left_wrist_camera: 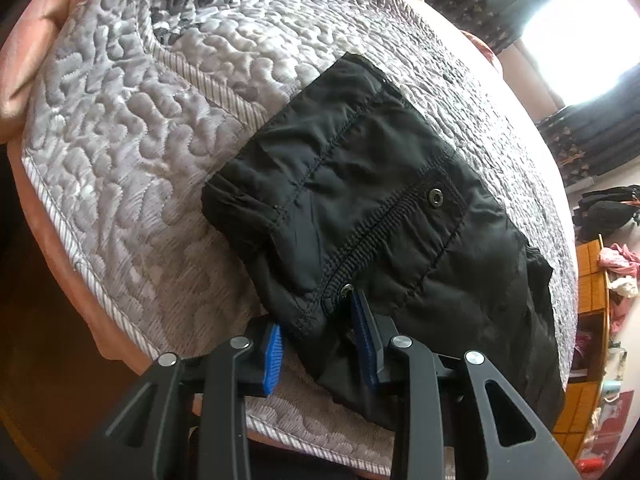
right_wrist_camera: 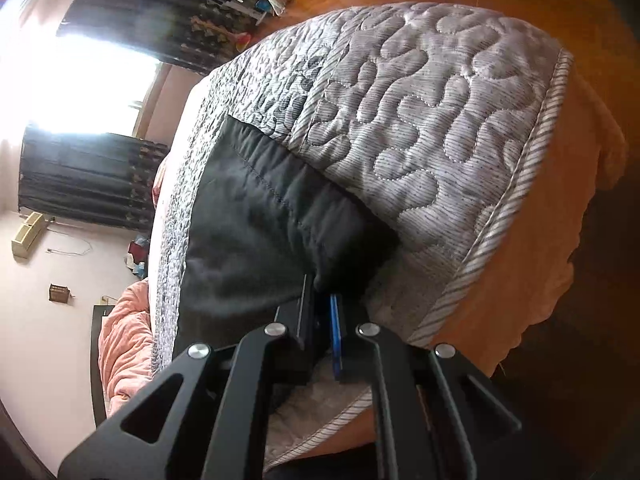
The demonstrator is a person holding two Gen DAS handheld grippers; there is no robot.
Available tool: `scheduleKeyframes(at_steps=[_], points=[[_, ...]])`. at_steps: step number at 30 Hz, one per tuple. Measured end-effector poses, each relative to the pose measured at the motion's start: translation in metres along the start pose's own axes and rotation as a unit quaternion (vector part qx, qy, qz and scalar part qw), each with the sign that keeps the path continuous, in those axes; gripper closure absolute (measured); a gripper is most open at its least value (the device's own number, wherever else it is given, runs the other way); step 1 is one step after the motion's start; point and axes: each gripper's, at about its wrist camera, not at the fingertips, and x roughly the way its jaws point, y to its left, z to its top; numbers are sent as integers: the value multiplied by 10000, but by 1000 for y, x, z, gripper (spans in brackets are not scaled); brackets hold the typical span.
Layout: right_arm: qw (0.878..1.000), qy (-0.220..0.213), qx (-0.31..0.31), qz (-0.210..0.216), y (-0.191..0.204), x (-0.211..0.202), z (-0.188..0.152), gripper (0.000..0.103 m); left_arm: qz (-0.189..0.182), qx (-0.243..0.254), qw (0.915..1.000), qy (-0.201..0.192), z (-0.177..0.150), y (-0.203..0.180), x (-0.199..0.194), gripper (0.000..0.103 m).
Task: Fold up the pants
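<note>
Black pants lie folded into a compact block on the grey quilted bedspread, waistband and two snap buttons facing up. My left gripper has its blue pads on either side of the near waistband corner, shut on the thick folded fabric. In the right wrist view the pants stretch away to the left, and my right gripper is shut on their near corner, with only a sliver of blue pad showing.
The bedspread ends in a striped border close to both grippers, with an orange-pink blanket hanging below it. A bright window with dark curtains stands beyond the bed. Yellow shelving with clothes is at the right.
</note>
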Motion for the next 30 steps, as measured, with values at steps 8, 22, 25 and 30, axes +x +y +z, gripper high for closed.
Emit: scheduleKeyframes(at_steps=[8, 22, 25, 30], points=[[9951, -679, -630, -332, 29, -47, -1, 61, 281, 687, 9948, -696, -14, -15, -52, 37], [9953, 313, -865, -304, 37, 38, 28, 90, 524, 1307, 9883, -592, -24, -58, -1, 14], [9974, 49, -657, -283, 27, 20, 44, 80, 567, 1313, 9868, -764, -27, -56, 5, 13], [9991, -281, -76, 309, 2, -19, 55, 54, 413, 1310, 9838, -1151, -37, -55, 6, 4]])
